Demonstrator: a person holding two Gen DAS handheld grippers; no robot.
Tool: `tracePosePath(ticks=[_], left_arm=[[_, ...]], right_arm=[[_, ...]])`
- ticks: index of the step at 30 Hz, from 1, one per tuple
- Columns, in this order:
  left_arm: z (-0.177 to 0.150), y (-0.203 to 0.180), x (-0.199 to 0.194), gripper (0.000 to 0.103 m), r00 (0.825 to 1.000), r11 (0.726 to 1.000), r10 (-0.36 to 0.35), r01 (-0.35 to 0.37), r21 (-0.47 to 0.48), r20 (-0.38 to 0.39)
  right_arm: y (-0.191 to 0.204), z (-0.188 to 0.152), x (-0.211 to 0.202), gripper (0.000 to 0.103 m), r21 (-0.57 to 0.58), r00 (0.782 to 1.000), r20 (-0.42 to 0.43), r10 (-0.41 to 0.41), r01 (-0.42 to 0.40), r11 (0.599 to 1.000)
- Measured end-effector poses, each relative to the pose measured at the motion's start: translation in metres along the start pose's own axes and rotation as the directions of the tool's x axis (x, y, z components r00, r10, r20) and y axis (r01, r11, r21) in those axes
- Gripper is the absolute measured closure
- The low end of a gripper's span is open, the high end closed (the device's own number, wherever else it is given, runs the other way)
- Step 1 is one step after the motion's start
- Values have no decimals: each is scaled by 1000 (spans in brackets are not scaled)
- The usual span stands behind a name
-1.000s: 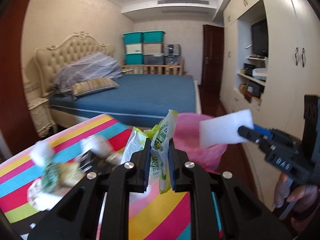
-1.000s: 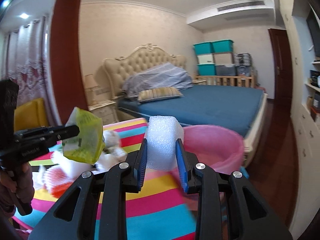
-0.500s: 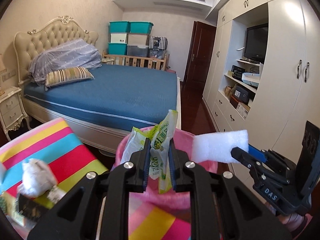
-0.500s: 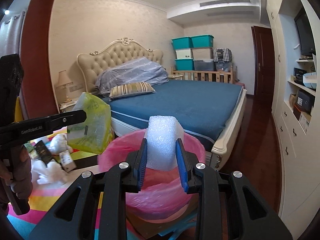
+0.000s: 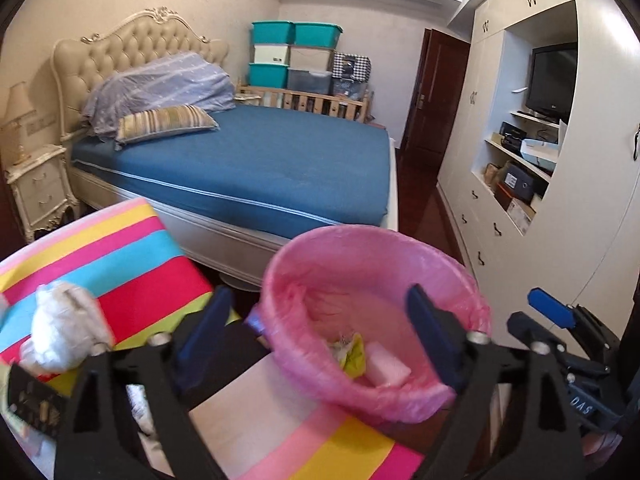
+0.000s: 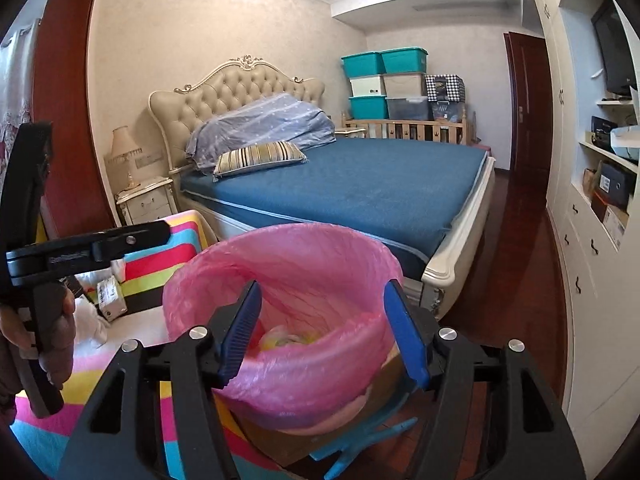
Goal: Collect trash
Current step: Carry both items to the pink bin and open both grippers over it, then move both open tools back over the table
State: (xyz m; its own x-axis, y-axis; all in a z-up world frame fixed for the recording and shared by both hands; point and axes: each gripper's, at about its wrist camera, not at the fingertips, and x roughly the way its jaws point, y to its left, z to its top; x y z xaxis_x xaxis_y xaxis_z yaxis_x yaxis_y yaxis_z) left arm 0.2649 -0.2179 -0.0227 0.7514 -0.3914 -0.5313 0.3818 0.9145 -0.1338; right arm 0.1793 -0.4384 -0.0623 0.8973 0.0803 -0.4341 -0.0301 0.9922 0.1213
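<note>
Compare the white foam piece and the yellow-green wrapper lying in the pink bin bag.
The white foam piece is a plain, smooth block; the yellow-green wrapper is crumpled and printed. The foam piece lies flat toward the right of the bag's bottom; the wrapper sits to its left, bunched up against it. Both rest inside the pink bin bag, free of either hand-held gripper.

I have the bin (image 5: 372,248) just ahead of both grippers, standing off the right edge of the surface (image 5: 100,264). In it lie a wrapper (image 5: 354,354) and a foam piece (image 5: 386,368), side by side at the bottom. On the surface, left of the bin, sit a crumpled wad (image 5: 64,332) and a small box (image 6: 110,294). Behind the bin stands the bed (image 5: 256,164), with the wardrobe (image 5: 560,184) to its right
</note>
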Motion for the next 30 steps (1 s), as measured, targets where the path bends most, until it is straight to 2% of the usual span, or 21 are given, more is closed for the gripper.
tracePosePath(ticks=[1, 3, 5, 8, 15, 22, 30], left_arm=[[-3, -2, -6, 5, 1000, 1000, 20, -20, 1, 9], [-7, -2, -18, 5, 999, 999, 50, -50, 14, 17], [-10, -3, -29, 5, 998, 998, 58, -58, 30, 15], [-18, -3, -48, 5, 997, 997, 69, -70, 42, 26], [-42, 2, -88, 5, 999, 999, 43, -43, 22, 20], [-64, 16, -140, 5, 997, 997, 69, -71, 35, 34], [-96, 49, -210, 5, 985, 986, 162, -164, 34, 62]], right_arm=[[0, 0, -4, 41, 2, 1000, 1, -1, 1, 1000], [5, -3, -13, 41, 2, 1000, 4, -9, 9, 1000], [5, -5, -21, 36, 10, 1000, 7, -12, 12, 1000], [7, -12, -34, 35, 31, 1000, 11, -5, 5, 1000], [27, -30, -46, 35, 28, 998, -41, 39, -38, 999], [76, -46, -46, 35, -43, 989, -97, 115, -119, 992], [125, -60, -42, 35, -99, 968, -155, 195, -212, 972]])
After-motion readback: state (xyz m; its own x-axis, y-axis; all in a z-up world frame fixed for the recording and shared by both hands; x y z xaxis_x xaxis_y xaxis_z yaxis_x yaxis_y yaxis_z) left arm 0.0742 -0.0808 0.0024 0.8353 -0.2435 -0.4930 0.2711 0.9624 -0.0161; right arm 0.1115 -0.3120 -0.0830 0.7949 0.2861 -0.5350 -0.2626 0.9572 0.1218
